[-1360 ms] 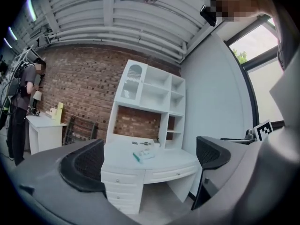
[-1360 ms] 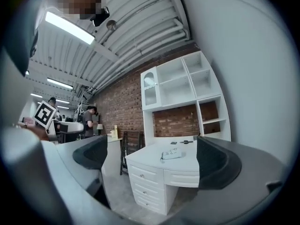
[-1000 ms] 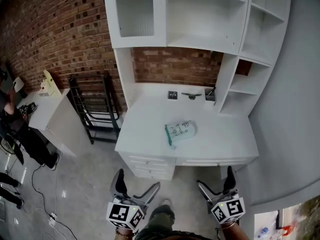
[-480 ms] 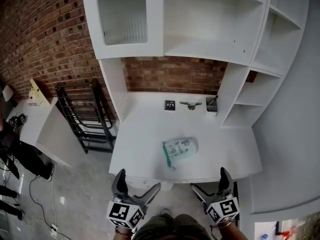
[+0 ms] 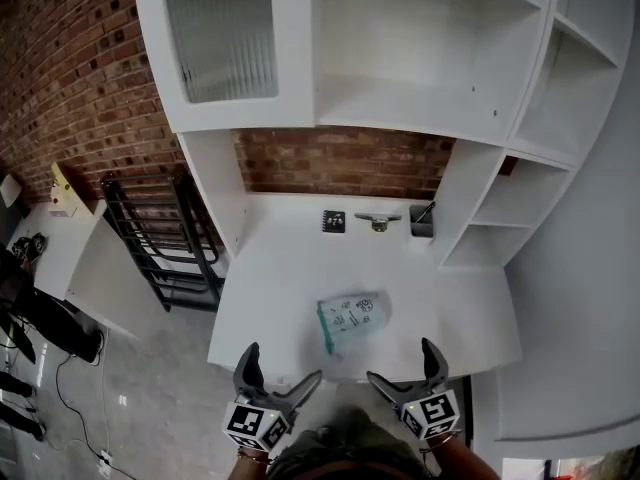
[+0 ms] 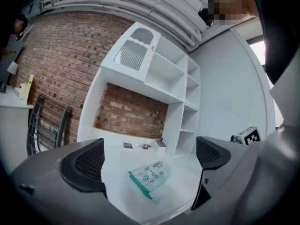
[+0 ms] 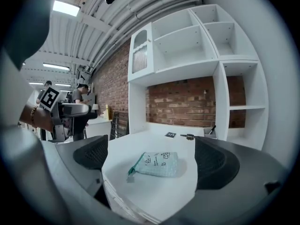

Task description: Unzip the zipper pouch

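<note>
Head view: zipper pouch [image 5: 352, 318] lies flat on the white desk [image 5: 285, 268] (teal zipper edge leftward). Left gripper [image 5: 282, 365] and right gripper [image 5: 401, 362] hover short of it, all 4 jaws apart, empty.

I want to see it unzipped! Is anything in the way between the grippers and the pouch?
Nothing visible. The pouch lies on bare desk ahead of the left gripper and right gripper, both open.

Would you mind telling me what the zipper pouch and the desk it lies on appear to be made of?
Zipper pouch: likely soft fabric, pale mint, matte, printed, with a teal zipper edge; it slumps. Desk: probably painted wood or laminate; smooth, uniformly white.
</note>
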